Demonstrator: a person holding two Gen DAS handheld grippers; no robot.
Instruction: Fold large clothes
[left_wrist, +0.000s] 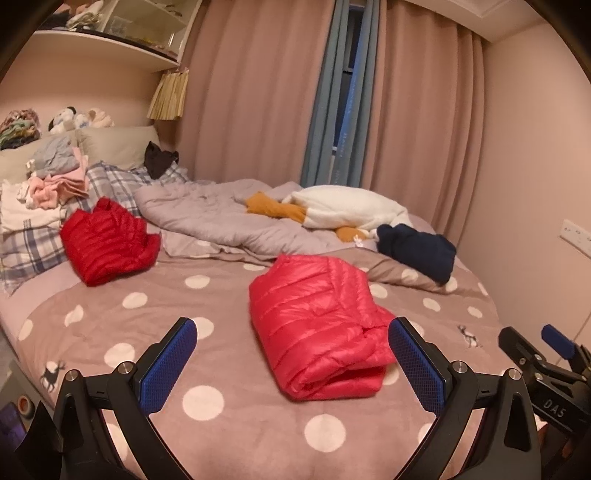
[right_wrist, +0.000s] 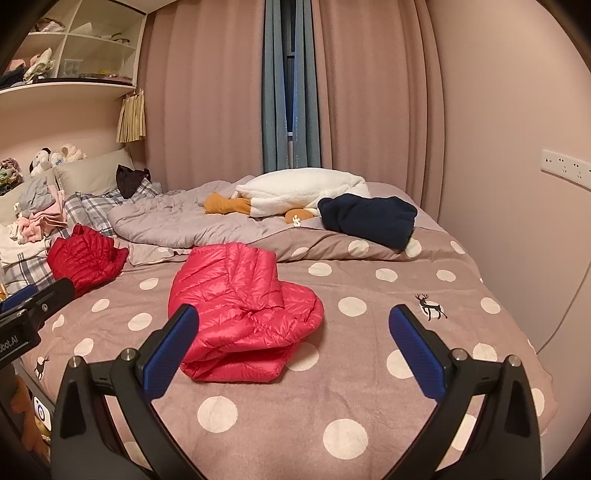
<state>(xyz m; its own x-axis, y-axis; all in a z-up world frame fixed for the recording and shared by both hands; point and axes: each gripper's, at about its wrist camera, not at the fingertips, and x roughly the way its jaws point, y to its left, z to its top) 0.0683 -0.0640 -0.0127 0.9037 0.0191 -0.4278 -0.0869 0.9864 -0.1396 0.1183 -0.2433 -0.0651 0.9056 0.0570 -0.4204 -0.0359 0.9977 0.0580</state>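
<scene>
Glossy quilted pink jacket (left_wrist: 317, 325) folded on polka-dot blanket (left_wrist: 207, 398), both grippers (left_wrist: 291, 369) (right_wrist: 295, 362) spread, empty.

I am holding my right gripper (right_wrist: 293, 330) above the bed (right_wrist: 369, 387), its blue-padded fingers (right_wrist: 413, 347) spread wide with nothing between them. The pink puffer jacket (right_wrist: 240, 306) is lying folded on the polka-dot blanket (right_wrist: 351, 376), just beyond the gripper's left finger and not touching it. Left of the jacket, a red puffer jacket (right_wrist: 86, 260) is sitting in a heap. Behind the pink jacket, a grey quilt (right_wrist: 173, 219) is lying rumpled, with a navy garment (right_wrist: 369, 218) to its right. My left gripper (right_wrist: 22, 306) is showing at the left edge; I cannot tell its jaw state.
</scene>
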